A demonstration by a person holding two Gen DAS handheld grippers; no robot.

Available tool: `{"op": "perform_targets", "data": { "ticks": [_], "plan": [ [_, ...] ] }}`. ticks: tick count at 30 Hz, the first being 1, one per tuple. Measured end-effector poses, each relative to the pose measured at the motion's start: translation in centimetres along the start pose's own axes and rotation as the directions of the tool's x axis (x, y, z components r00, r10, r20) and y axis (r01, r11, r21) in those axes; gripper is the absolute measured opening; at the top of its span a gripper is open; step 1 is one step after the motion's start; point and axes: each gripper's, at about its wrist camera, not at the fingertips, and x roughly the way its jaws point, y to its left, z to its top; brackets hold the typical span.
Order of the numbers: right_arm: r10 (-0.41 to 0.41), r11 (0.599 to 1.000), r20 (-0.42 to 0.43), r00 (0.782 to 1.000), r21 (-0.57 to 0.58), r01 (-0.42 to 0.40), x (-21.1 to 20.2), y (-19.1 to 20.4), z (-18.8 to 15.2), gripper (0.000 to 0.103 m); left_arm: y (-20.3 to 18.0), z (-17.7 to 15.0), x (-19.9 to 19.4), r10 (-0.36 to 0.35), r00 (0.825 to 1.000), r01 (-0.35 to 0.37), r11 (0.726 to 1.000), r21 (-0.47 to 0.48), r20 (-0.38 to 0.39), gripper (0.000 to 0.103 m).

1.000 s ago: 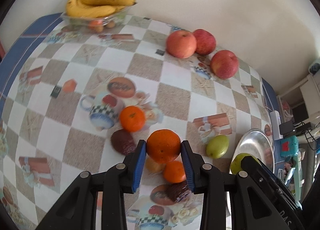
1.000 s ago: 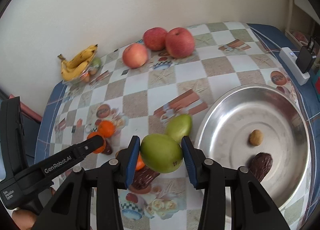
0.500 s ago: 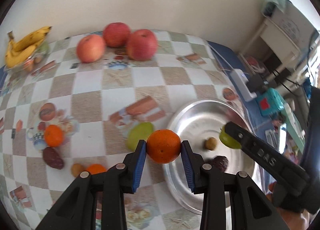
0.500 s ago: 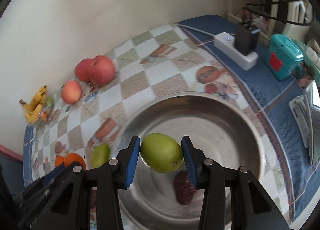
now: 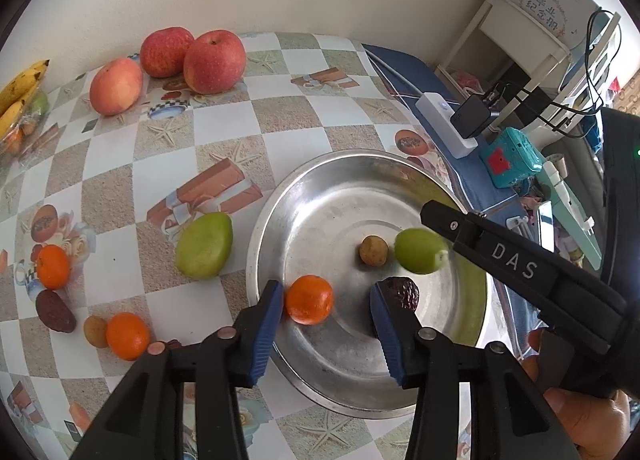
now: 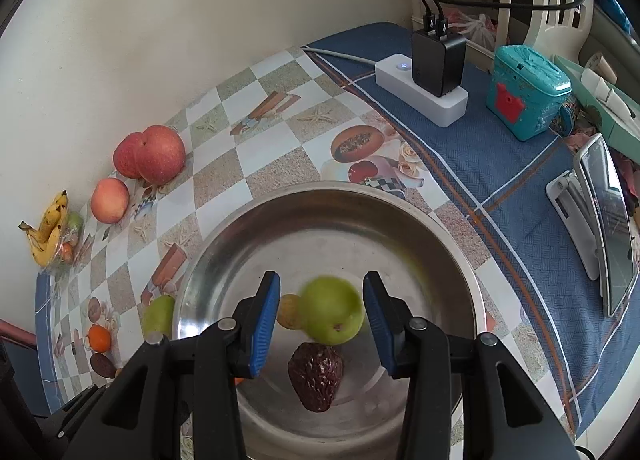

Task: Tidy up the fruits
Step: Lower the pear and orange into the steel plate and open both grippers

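My left gripper (image 5: 326, 306) is open above the near side of the steel bowl (image 5: 276, 220). An orange (image 5: 309, 299) sits loose between its jaws, in the bowl. My right gripper (image 6: 320, 314) is open over the bowl (image 6: 448, 236); a blurred green fruit (image 6: 331, 310) lies free between its jaws, also in the left wrist view (image 5: 418, 251). A dark wrinkled fruit (image 6: 316, 376) and a small brown fruit (image 5: 373, 250) lie in the bowl.
On the checked cloth lie another green fruit (image 5: 205, 245), two oranges (image 5: 127, 335), a dark fruit (image 5: 54, 311), three apples (image 5: 214, 61) and bananas (image 5: 18, 88). A power strip (image 6: 420, 94), teal box (image 6: 526, 90) and phone stand (image 6: 600, 228) sit right.
Both grippers have opened over the bowl. The orange has left the left jaws and the green fruit has left the right jaws; both now lie in the bowl.
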Motion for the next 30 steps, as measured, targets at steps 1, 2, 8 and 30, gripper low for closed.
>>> {"op": "perform_targets", "data": {
  "ticks": [1, 2, 8, 30],
  "plan": [
    [-0.002, 1.0, 0.006, 1.0, -0.003, 0.002, -0.2, 0.1, 0.0, 0.045, 0.1, 0.0, 0.0, 0.0, 1.0, 0.0, 1.0, -0.002, -0.002, 0.05],
    [-0.005, 1.0, 0.011, 1.0, -0.007, 0.005, -0.4, 0.2, 0.0, 0.045, 0.2, -0.1, -0.1, 0.0, 1.0, 0.0, 1.0, -0.006, -0.004, 0.05],
    [-0.006, 0.999, 0.011, 1.0, -0.031, 0.006, -0.9, 0.7, -0.2, 0.045, 1.4, 0.0, -0.4, 0.021, 1.0, -0.022, 0.999, -0.047, -0.007, 0.063],
    [-0.066, 0.971, -0.007, 0.998, -0.23, 0.063, -0.1, 5.5, -3.6, 0.095, 11.8, -1.3, -2.9, 0.318, 0.948, -0.298, 0.905, -0.304, 0.015, 0.103]
  ]
}}
